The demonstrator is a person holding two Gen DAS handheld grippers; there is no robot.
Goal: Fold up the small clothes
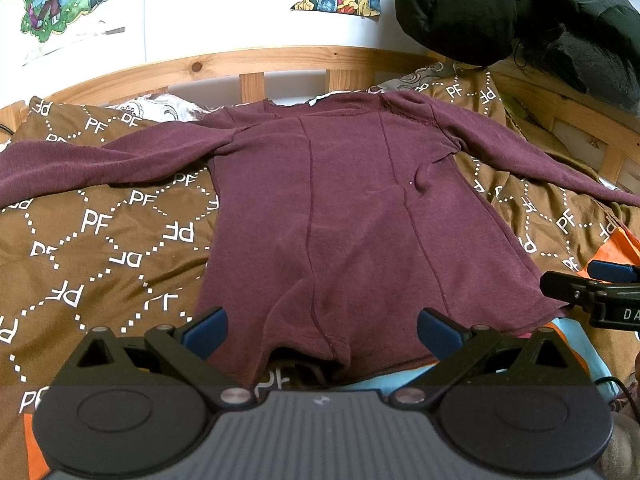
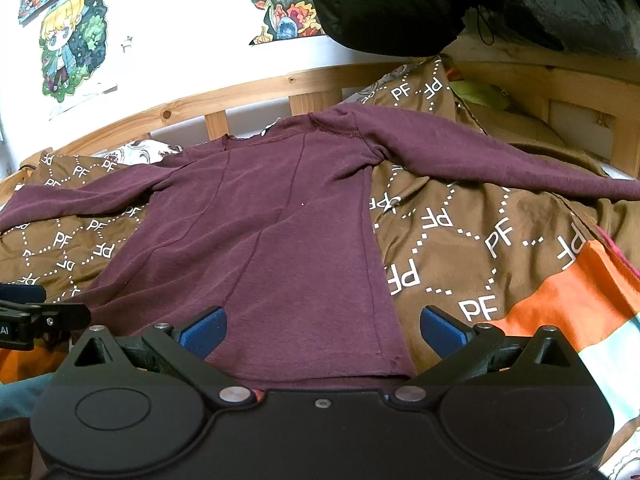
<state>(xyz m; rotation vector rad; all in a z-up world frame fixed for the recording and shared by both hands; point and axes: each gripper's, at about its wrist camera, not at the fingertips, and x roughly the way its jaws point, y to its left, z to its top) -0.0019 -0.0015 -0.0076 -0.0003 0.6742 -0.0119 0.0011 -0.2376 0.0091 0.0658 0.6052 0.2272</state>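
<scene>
A maroon long-sleeved top [image 1: 352, 216] [image 2: 256, 240] lies spread flat on a bed, both sleeves stretched out to the sides and its neck toward the headboard. My left gripper [image 1: 322, 330] is open just above the hem at the garment's left half, nothing between its blue pads. Over the hem's right corner my right gripper [image 2: 322, 332] is open too, its pads wide apart above the cloth. The right gripper's black tip [image 1: 588, 288] shows at the right edge of the left wrist view, beside the hem corner.
A brown blanket [image 1: 100, 248] [image 2: 460, 240] with white PF lettering and orange and blue stripes covers the bed. A wooden slatted headboard [image 1: 256, 64] runs behind it. A black puffy jacket [image 1: 500, 4] hangs at the upper right. Drawings are stuck on the white wall.
</scene>
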